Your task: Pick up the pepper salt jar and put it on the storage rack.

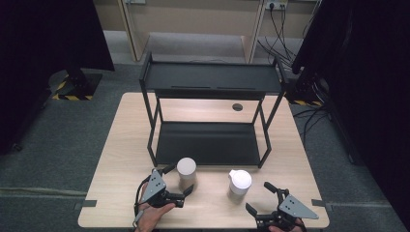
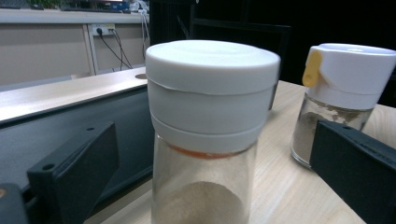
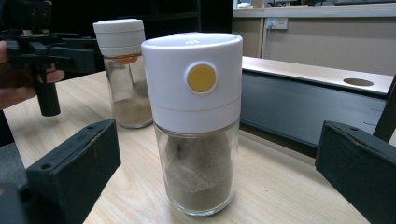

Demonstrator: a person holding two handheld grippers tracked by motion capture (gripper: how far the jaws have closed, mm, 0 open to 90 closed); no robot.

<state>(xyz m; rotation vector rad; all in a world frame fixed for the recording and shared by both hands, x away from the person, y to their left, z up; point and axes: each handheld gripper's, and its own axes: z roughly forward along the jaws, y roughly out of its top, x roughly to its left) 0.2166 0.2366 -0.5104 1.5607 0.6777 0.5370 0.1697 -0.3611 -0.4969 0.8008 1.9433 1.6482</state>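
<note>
Jars (image 1: 186,170) number two (white-capped), one between each wide-open tool (image 1: 176,180).

Two spice jars (image 1: 186,170) (image 1: 240,182), one black rack (image 1: 208,79), one table (image 1: 116,159), two grippers (image 1: 180,182) (image 1: 259,198)

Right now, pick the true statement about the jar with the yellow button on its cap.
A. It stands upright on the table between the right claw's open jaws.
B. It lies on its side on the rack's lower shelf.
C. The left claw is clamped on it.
A: the jar with the yellow button stands upright on the table, and the right claw has a jaw on each side, apart from the glass.
</note>
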